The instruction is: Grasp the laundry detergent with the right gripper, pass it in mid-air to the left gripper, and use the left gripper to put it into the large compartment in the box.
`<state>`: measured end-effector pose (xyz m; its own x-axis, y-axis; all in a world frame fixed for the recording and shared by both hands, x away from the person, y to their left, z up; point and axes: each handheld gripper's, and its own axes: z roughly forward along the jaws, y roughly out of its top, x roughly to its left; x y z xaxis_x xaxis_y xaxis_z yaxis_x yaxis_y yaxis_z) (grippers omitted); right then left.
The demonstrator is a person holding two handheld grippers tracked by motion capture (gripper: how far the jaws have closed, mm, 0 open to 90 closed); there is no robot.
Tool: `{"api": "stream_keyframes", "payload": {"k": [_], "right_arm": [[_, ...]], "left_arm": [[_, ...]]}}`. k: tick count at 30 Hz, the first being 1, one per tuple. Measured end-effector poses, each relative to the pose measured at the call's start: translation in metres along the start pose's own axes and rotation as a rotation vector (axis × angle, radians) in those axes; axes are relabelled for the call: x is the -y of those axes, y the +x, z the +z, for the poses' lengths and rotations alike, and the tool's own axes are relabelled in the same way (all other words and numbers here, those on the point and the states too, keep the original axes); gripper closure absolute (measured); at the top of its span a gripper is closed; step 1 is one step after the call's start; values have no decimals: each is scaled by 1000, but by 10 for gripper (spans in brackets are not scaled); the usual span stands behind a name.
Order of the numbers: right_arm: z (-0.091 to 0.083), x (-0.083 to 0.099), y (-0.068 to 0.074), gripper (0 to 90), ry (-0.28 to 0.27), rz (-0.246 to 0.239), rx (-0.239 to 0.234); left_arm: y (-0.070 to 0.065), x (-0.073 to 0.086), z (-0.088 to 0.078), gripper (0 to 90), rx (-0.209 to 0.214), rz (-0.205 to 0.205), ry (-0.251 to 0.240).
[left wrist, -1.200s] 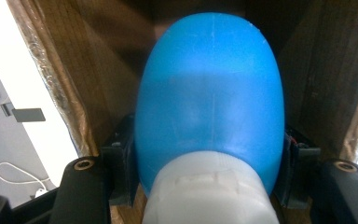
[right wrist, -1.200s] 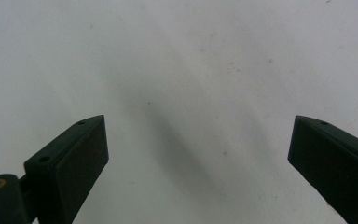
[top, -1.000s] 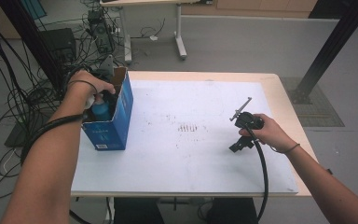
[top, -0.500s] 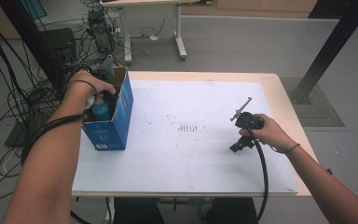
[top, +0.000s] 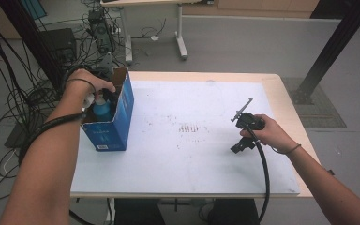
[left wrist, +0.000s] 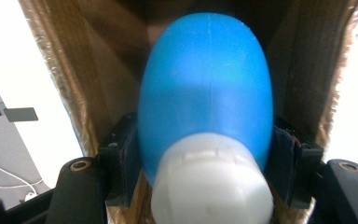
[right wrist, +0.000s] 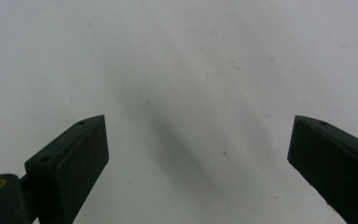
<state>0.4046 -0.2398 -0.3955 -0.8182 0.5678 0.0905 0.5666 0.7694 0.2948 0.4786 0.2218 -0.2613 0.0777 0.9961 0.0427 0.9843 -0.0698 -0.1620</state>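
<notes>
Presently: left tool [left wrist: 205,186] clamps bottle [left wrist: 205,98] inside box [top: 122,112]; right tool [right wrist: 196,154] wide, empty, over bench [top: 206,154]. Risk: loosening grip, bottle drops, topples box.

I count one blue bottle [left wrist: 205,88] with one white cap [left wrist: 212,182], sitting between the jaws of my left tool [top: 104,96]. Around that tool stands one blue cardboard box [top: 115,124]. I hold two tools in all; my right tool [top: 244,130] is the second. Under it lies one white sheet [top: 192,154] on one bench [top: 281,93]. Beyond the bench stands one more table [top: 180,44].
</notes>
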Motion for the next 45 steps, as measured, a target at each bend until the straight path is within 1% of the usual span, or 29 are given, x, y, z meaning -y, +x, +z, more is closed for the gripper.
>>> {"api": "stream_keyframes", "payload": {"k": [9, 13, 15, 18, 19, 20, 21, 24, 27, 28, 29, 32, 35, 37, 39, 44, 45], "right_arm": [[0, -1, 1, 50, 4, -8, 11], [0, -1, 1, 50, 6, -7, 9], [1, -2, 1, 50, 7, -13, 8], [0, -3, 1, 50, 11, -11, 11], [0, -3, 1, 50, 9, -17, 13], [0, -3, 2, 50, 11, -15, 14], [0, -3, 2, 50, 11, -15, 14], [-1, -4, 2, 50, 14, -14, 16], [-2, -5, 2, 50, 14, -21, 21], [-3, -5, 2, 50, 14, -12, 22], [-3, -5, 3, 50, 14, -11, 21], [-4, -5, 3, 50, 16, -16, 23], [-6, -6, 4, 50, 18, -15, 26], [-6, -6, 3, 50, 14, -21, 29], [-7, -7, 4, 50, 19, -17, 30], [-7, -8, 2, 50, 21, -8, 40], [-7, -8, 2, 50, 21, -6, 40]], "left_arm": [[0, 7, -24, 364, 13, -6, -35], [-1, 11, -34, 359, 19, 9, -49], [-1, 12, -38, 353, 27, 8, -57], [-3, 15, -44, 350, 23, 16, -65], [-3, 16, -45, 346, 14, 21, -65], [-4, 17, -47, 335, 3, 24, -59], [-4, 18, -49, 325, -3, 26, -65], [-6, 21, -54, 301, 4, 34, -77], [-8, 25, -61, 263, -1, 41, -82], [-8, 26, -63, 244, -5, 46, -81], [-9, 28, -64, 229, -7, 45, -94], [-13, 32, -70, 183, -14, 51, -110], [-16, 36, -75, 138, -9, 51, -116], [-19, 37, -77, 119, -11, 52, -118], [-21, 39, -79, 95, -16, 53, -119], [-28, 42, -79, 79, -29, 68, -107], [-30, 44, -79, 78, -31, 73, -112]]}}
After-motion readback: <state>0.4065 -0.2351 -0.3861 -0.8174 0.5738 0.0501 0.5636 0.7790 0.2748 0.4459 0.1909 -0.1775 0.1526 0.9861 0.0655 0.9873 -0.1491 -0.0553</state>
